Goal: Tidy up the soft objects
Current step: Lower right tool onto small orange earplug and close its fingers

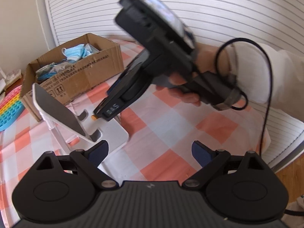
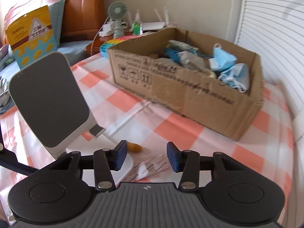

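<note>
Left wrist view: left gripper jaws apart, empty. Right gripper beside phone stand.

Right wrist view: right gripper jaws apart, nothing clamped, over adhesive bandage strips on checkered tablecloth. Strips likely light, limp; pinch mid-strip. Cardboard box holds face masks.

A white phone stand sits on the checked tablecloth. Behind, a small green fan stands by a rainbow pop toy.
</note>
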Available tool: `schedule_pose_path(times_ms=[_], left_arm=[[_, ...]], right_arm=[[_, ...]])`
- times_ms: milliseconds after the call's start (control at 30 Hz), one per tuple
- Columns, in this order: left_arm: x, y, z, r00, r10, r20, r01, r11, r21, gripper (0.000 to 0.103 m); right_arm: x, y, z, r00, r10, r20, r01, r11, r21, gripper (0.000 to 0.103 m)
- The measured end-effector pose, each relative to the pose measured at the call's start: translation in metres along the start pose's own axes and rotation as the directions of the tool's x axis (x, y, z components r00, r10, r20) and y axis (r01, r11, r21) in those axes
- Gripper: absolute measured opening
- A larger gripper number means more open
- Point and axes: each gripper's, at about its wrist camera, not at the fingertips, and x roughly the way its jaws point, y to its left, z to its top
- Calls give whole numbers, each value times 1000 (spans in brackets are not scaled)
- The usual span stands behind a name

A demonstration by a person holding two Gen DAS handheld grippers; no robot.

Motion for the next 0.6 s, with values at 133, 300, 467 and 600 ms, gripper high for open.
schedule_pose_path(times_ms=[133, 300, 467, 600], left_arm=[[2, -1, -2, 1000, -17, -3, 17, 1000, 4, 94], [4, -1, -4, 1000, -26, -9, 26, 1000, 4, 94], [7, 2, -5, 999, -25, -20, 25, 1000, -3, 94], [8, 3, -6, 999, -29, -22, 29, 1000, -3, 94]], right_arm=[[4, 0, 2, 999, 35, 11, -35, 999, 6, 51], [8, 3, 3, 999, 48, 16, -48, 999, 4, 49], [8, 4, 3, 999, 44, 31, -44, 999, -2, 37], [11, 2, 1, 999, 34, 23, -34, 999, -11, 14]])
